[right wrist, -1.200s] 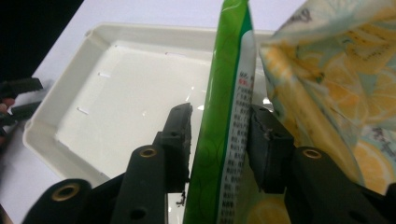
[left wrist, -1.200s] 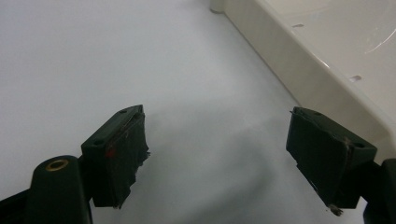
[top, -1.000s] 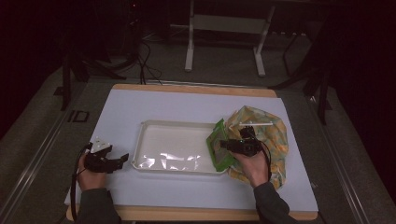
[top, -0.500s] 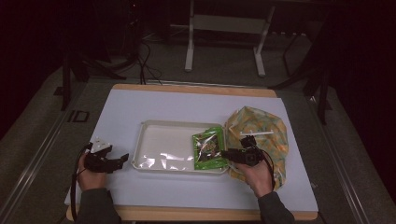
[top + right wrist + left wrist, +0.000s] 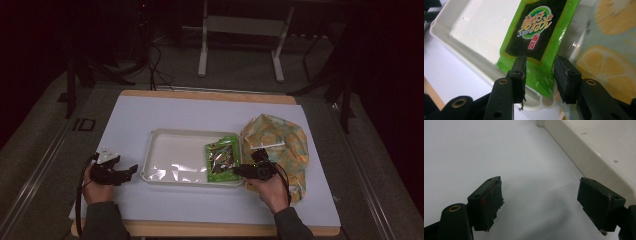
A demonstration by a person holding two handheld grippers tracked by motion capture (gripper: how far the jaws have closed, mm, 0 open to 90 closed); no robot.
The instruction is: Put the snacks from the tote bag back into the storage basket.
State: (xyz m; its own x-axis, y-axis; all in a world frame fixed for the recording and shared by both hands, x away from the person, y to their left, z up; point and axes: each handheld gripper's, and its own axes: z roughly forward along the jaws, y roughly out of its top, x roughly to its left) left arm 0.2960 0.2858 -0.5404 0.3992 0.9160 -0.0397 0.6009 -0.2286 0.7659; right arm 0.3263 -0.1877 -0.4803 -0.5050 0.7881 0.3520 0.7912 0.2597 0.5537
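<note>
One green snack packet (image 5: 222, 159) lies flat in the right end of the single white tray (image 5: 170, 137). The right claw (image 5: 239, 171), its jaws just closing, straddles the packet's near edge without pinching it. One lemon-print bag (image 5: 280, 140) touches the tray's right side. Left of the tray, over bare table (image 5: 165, 112), the left claw (image 5: 131, 171) gapes, holding nothing.

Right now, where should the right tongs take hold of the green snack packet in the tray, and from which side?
Probably the packet's flat near edge, which overhangs the white tray's near rim. Come level from the person's side, as the right tongs already do, with one pad on each face of the thin seam.
</note>
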